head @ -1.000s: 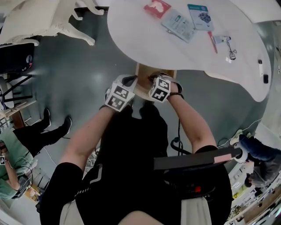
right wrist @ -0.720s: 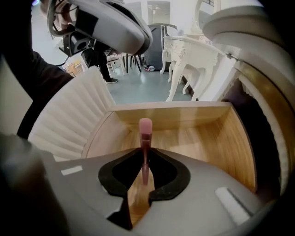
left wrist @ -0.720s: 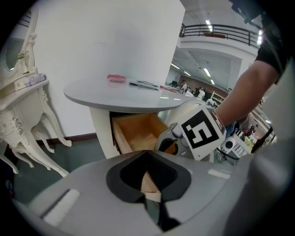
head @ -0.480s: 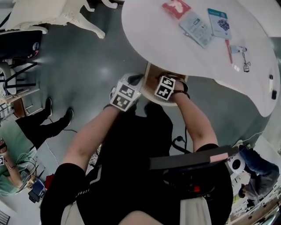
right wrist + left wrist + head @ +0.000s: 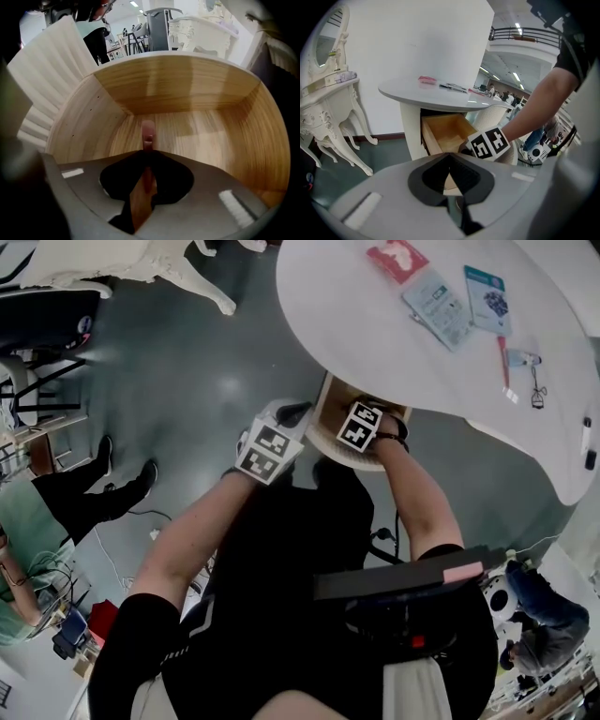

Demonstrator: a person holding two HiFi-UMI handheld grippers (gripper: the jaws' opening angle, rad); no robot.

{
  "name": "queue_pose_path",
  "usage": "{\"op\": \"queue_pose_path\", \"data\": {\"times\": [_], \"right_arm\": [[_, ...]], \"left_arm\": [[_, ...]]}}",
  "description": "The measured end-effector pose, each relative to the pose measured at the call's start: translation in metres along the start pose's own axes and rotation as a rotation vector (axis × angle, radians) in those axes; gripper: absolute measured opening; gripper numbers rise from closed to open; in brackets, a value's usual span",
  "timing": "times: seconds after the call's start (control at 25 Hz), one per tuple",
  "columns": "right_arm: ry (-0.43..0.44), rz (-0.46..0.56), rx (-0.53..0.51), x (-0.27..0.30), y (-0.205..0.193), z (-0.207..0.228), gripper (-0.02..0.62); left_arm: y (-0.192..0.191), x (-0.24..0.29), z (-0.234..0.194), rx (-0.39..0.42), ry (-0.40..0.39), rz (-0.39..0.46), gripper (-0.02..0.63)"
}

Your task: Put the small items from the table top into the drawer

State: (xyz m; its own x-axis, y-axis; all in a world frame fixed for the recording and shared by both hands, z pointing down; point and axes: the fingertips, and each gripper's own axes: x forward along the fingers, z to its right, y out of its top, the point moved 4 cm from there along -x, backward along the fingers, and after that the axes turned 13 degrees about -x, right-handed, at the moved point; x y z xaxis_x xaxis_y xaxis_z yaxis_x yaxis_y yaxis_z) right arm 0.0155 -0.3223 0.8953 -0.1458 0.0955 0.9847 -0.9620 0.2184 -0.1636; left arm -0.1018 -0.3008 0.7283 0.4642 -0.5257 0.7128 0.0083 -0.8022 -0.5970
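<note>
You are lowering right tongs (image 5: 146, 161), clamping slim pink item (image 5: 148, 133), into drawer (image 5: 187, 93), so release is nearing; left tongs (image 5: 451, 180) pressing together, idling at drawer's 8 o'clock

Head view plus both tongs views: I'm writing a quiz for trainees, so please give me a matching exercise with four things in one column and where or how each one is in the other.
Things:
1 red packet
2 right tongs
3 left tongs
4 drawer

States:
A pulled open, bare wood inside
B shut and empty, outside the drawer
C lying on the white table top
D down in the drawer, closed on a pink stick

Pairs: 1-C, 2-D, 3-B, 4-A
</note>
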Motion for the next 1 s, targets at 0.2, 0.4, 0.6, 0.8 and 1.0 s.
{"op": "queue_pose_path", "data": {"times": [0.2, 0.4, 0.6, 0.8, 1.0], "right_arm": [[-0.001, 0.016, 0.007, -0.001, 0.001, -0.001, 0.062], [-0.007, 0.037, 0.014, -0.006, 0.001, -0.003, 0.130], [-0.058, 0.087, -0.010, -0.033, 0.010, -0.002, 0.110], [-0.121, 0.168, -0.087, -0.072, 0.025, -0.002, 0.050], [-0.146, 0.256, -0.119, -0.122, 0.043, -0.014, 0.003]], "left_arm": [[-0.004, -0.006, 0.005, -0.007, 0.009, 0.008, 0.000], [0.005, -0.015, 0.007, 0.010, 0.032, 0.032, 0.000], [0.015, -0.029, 0.011, 0.011, 0.046, 0.044, 0.000], [0.031, -0.039, 0.019, 0.031, 0.042, 0.069, 0.000], [0.048, -0.055, 0.032, 0.048, 0.034, 0.098, 0.000]]}}
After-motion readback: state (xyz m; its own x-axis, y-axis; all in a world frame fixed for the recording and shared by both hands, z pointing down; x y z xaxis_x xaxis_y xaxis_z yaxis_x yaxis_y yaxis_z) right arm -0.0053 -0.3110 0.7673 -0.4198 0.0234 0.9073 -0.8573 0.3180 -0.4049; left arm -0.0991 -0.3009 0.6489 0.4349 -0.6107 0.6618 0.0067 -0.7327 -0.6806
